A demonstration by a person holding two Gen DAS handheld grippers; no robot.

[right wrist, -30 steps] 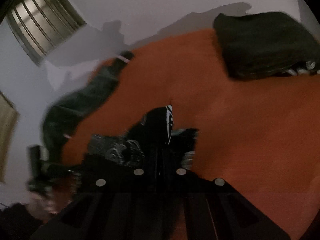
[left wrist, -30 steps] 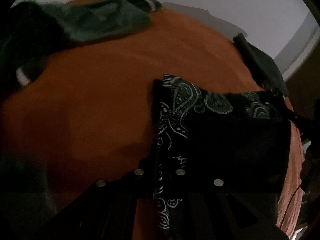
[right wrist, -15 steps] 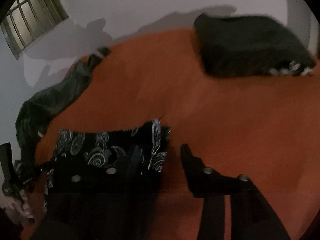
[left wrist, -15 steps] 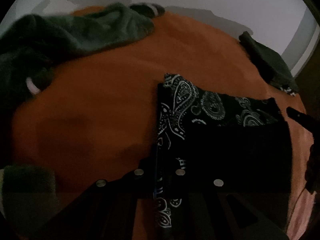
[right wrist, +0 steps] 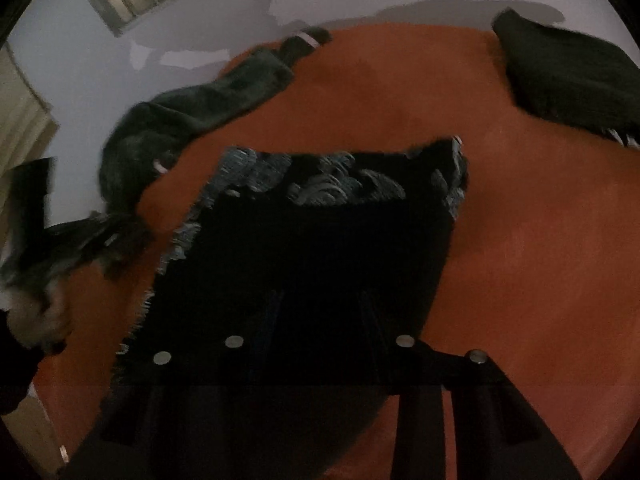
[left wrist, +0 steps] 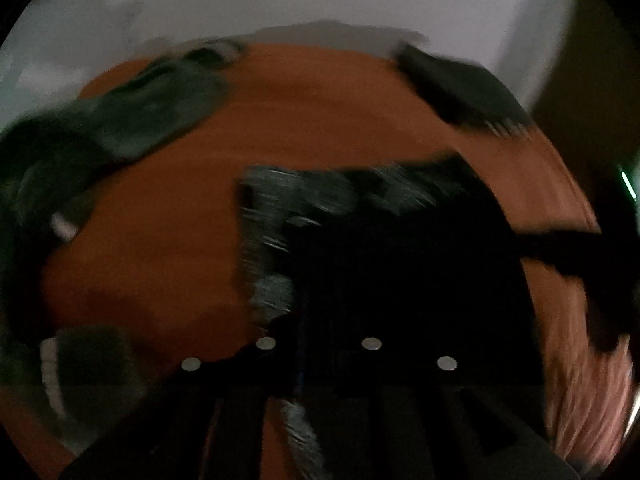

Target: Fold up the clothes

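A crumpled green garment [right wrist: 192,120] sprawls along the far left edge of the orange worktop [right wrist: 520,260], a white-striped cuff showing at its far end. At the left rim of the right wrist view, a hand [right wrist: 36,312] holds the left claw [left wrist: 320,332], blurred in its own camera. Its jaws have just been opening and stand slightly apart, with a patterned strip of cloth running down between them; whether the pads press on it cannot be told in the dark, smeared frame. In the middle lies the task's piece, a black bandana [right wrist: 304,256] with pale paisley print, spread flat as a folded rectangle on the worktop. The right claw [right wrist: 320,320] hangs over its near edge, jaws apart after just closing a little, nothing visibly pinched between them. At the far right corner rests a dark folded stack [right wrist: 568,76].
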